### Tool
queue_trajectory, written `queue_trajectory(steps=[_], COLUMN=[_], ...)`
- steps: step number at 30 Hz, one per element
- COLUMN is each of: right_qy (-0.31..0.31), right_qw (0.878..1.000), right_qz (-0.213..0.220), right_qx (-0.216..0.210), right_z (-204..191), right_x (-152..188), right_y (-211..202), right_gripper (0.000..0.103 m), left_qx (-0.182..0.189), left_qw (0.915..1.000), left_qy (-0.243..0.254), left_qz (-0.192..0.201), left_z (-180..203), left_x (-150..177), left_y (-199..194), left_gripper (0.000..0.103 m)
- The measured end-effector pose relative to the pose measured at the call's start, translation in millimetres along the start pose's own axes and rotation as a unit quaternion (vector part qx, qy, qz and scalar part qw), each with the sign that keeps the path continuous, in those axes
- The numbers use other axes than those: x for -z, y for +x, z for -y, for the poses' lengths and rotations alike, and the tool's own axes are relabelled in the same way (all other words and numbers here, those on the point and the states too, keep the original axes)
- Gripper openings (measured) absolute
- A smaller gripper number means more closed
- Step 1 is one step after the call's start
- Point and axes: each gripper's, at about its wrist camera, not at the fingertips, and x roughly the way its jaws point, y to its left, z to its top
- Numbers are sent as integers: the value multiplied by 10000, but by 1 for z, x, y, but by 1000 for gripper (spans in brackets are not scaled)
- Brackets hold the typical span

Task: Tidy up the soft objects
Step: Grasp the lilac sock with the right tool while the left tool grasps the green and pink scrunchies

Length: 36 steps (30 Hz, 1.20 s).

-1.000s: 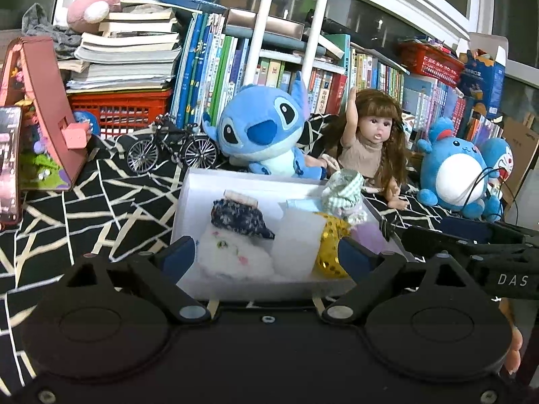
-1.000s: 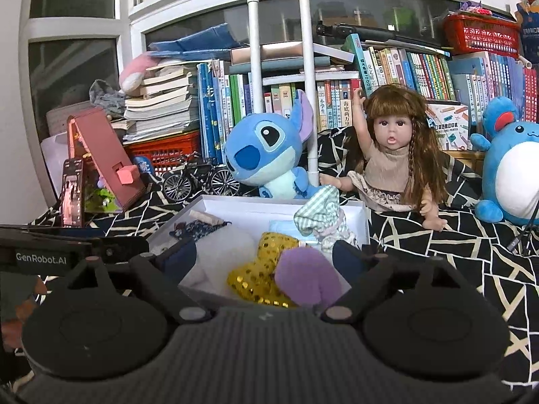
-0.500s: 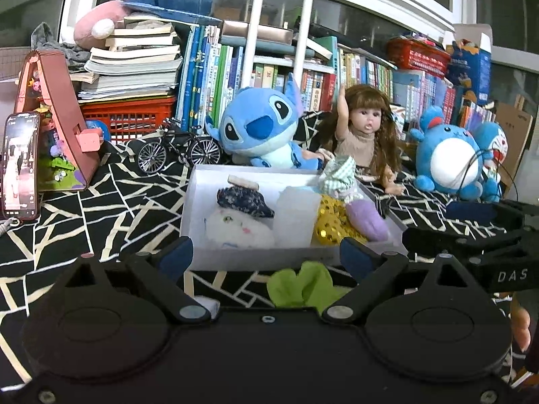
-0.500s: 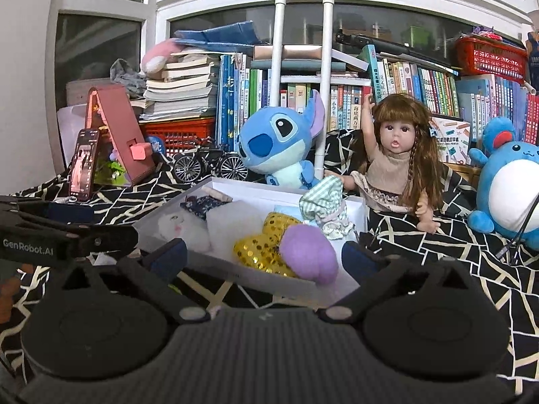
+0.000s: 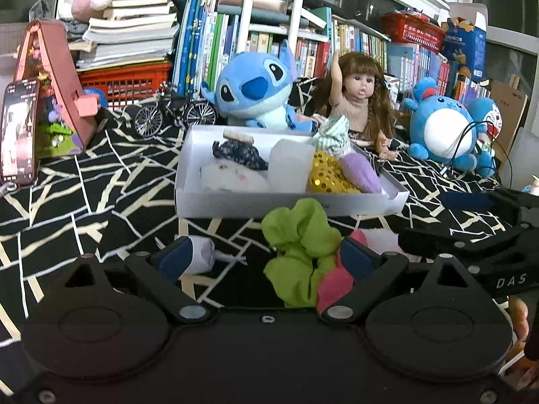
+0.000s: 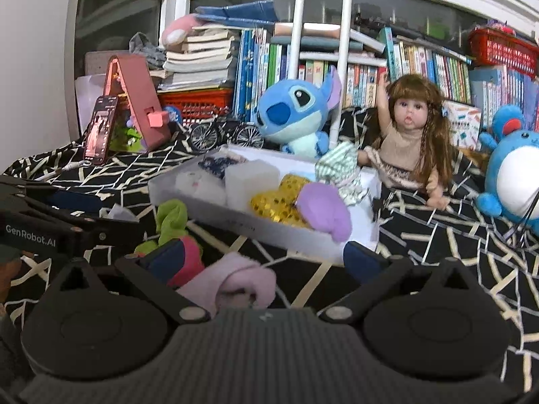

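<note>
We have drawn both grippers back from over the white box and lowered them toward the loose items on the black patterned cloth in front of it; these now fill the foreground, where earlier only the box contents showed. The left gripper stands wide open, nothing pressed between its pads; the green scrunchie lies between the jaws, untouched. The right gripper has just been opening and now stands at its widest, with a pale pink fleece piece between its jaws, not clamped. We judge that the next pickups are being lined up, one per hand.

The scrunchie is crumpled, matte fabric, gathered in loose folds; beside it lies a magenta cloth, and to the left a small white wad. The box, rigid and rectangular, already holds a white plush, a gold sequined piece, glittering and rough, and a smooth lilac pouch.
</note>
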Motion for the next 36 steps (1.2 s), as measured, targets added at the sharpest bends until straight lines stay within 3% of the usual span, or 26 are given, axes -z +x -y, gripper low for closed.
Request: queue_trajectory(steps=[3, 8, 11, 26, 36], right_qy=[80, 282, 431, 799, 902], right_qw=[9999, 9993, 9986, 9959, 9945], right_qz=[-92, -226, -293, -429, -476], right_qx=[1, -103, -129, 60, -245], right_z=[-2, -1, 0, 10, 11], right_x=[6, 13, 17, 25, 27], right_y=[4, 9, 12, 20, 20], right_gripper=[103, 103, 103, 103, 91], left_qx=[57, 514, 544, 613, 648], left_qw=[9999, 9977, 9974, 9966, 9959], left_qy=[-33, -260, -245, -290, -353], left_qz=[-89, -367, -411, -465, -517], left_z=[-1, -5, -4, 4, 4], left_x=[4, 9, 11, 11, 12], left_y=[2, 10, 14, 24, 29], left_gripper=[90, 75, 71, 70, 70])
